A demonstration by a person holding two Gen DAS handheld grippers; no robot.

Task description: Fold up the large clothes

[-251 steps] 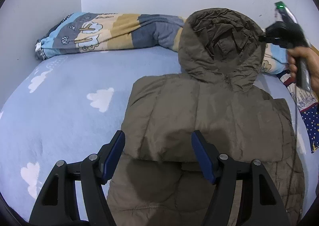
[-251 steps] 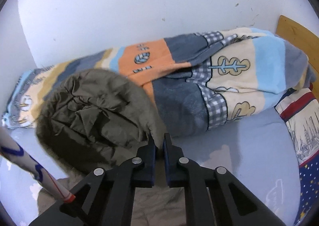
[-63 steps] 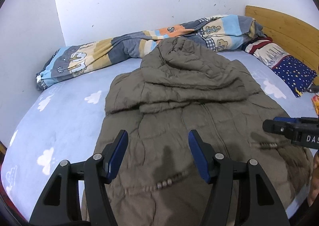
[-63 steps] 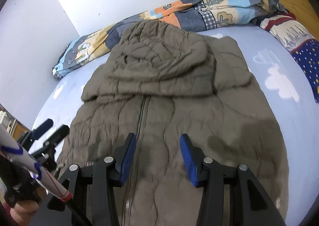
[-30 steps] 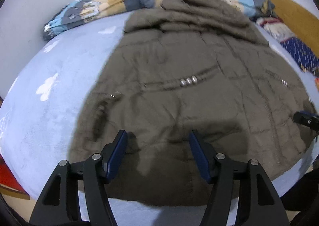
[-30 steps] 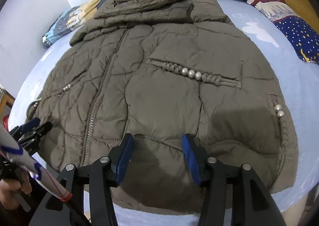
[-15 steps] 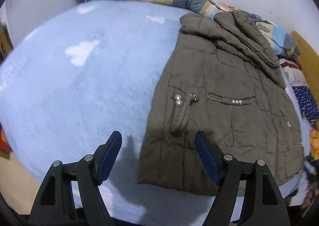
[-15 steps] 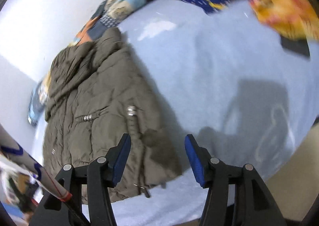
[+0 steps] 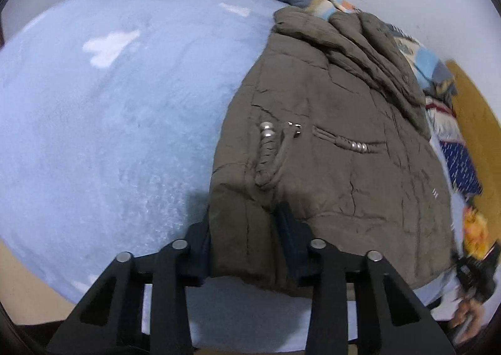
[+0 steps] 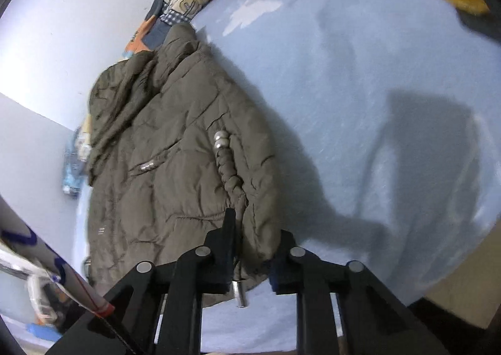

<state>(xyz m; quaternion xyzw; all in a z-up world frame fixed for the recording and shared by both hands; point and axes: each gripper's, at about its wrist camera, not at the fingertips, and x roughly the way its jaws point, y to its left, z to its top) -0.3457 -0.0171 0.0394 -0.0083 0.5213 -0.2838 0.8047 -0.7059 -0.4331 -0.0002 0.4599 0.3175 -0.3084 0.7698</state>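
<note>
We have the padded olive-brown hooded jacket point(image 9: 328, 135) spread flat on the pale blue cloud-print bedsheet point(image 9: 109, 104), hem towards us. Our left gripper point(image 9: 244, 229) has just closed onto one bottom corner, and our right gripper point(image 10: 253, 239) onto the other, hem fabric clamped between each pair of jaws. We judge the next move to be lifting both corners evenly towards the hood.

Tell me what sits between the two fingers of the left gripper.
The left wrist view shows the left gripper, whose jaws have just been closing, with the olive puffer jacket's bottom hem corner pinched between its fingers.
</note>
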